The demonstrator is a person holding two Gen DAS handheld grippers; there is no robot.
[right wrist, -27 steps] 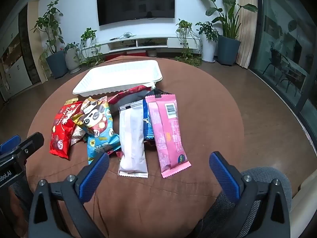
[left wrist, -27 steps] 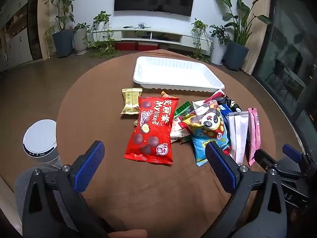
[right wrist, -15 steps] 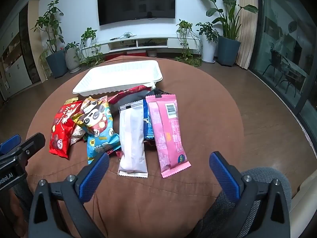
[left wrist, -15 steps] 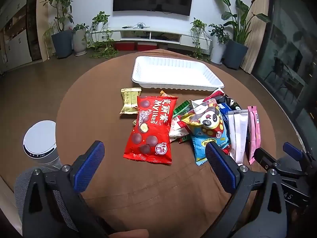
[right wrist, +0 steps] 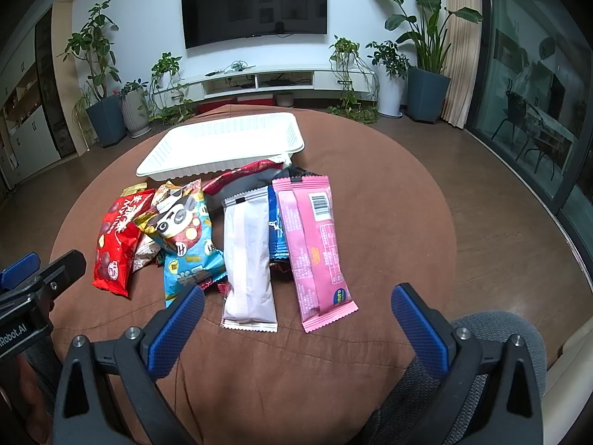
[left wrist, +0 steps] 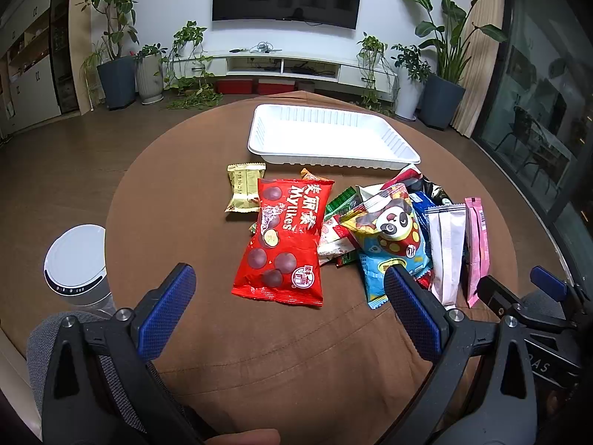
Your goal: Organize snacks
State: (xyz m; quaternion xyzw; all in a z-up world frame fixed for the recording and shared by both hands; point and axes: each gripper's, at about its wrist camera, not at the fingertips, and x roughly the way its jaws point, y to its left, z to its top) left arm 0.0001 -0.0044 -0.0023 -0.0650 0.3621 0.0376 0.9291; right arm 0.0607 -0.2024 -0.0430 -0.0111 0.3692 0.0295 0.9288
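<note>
Clearly nothing is gripped yet: the left gripper (left wrist: 285,300) hangs over the near edge of the brown-clothed round table (left wrist: 178,185) with its blue pads spread wide and empty, and the right gripper (right wrist: 296,319) does the same beside it. Working from the left, a small gold packet (left wrist: 242,191) lies flat, partly tucked under the red Mylikes bag (left wrist: 285,241), a puffy pillow pouch that looks light, air-filled and slick; I would pinch it by the crimped bottom seam or across a narrow edge, not across its belly, where the film could slide out. Next comes a jumble of small wrappers beneath the blue panda bag (right wrist: 185,237), similarly soft and crinkly. Right of it lie a white stick pack (right wrist: 248,256) and a pink stick pack (right wrist: 315,248), flat, with a blue packet (right wrist: 276,230) wedged between and under them; these long, thin packs should be taken across their width near the middle. Beyond them all the white tray (right wrist: 292,129) sits empty, just touching the farthest wrappers, likely the destination.
</note>
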